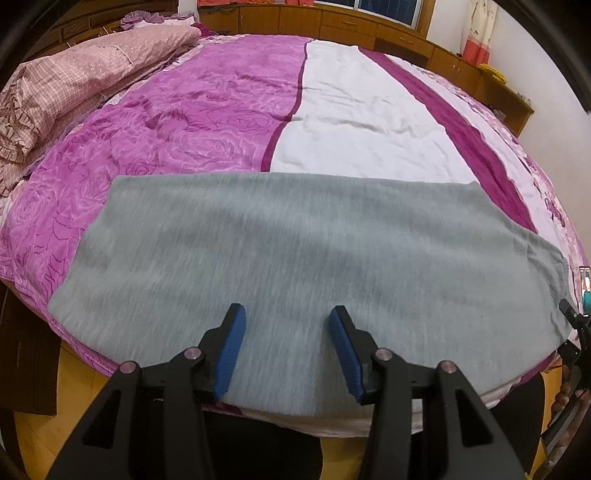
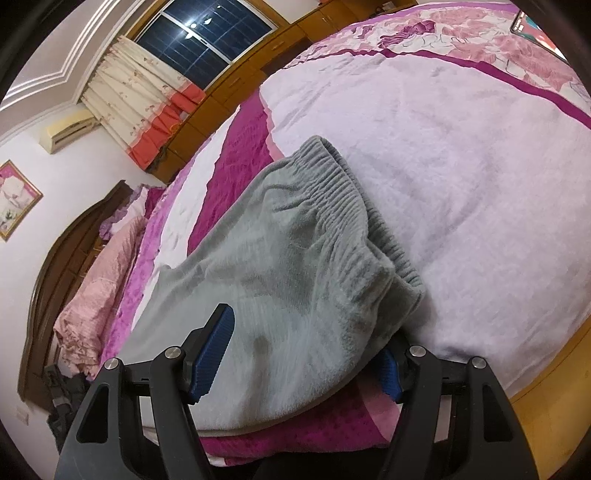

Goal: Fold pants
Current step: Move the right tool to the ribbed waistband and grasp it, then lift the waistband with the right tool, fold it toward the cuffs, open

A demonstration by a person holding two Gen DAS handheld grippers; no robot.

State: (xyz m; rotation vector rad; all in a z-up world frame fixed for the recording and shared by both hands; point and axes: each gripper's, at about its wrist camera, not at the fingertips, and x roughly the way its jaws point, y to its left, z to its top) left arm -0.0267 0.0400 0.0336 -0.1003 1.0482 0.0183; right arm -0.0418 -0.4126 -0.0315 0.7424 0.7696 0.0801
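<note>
Bedroom, wooden cabinets [image 1: 332, 22] along far wall, dark window [image 2: 207, 37]. Bed [image 1: 351, 110] in pink-and-white floral cover. Grey pants [image 1: 295, 240] lie flat across its near edge, elastic waistband [image 2: 343, 188] toward right side. Left gripper [image 1: 287, 314] spread wide above the cloth, nothing held. Right gripper [image 2: 310, 350] also spread, pants bunched between its fingers, one finger partly hidden under fabric.

The pants [image 1: 295, 251] are soft, matt grey knit cloth with a ribbed elastic waistband [image 2: 343, 192]. The fingers [image 1: 231, 354] carry ridged blue rubbery pads on matt black plastic.
</note>
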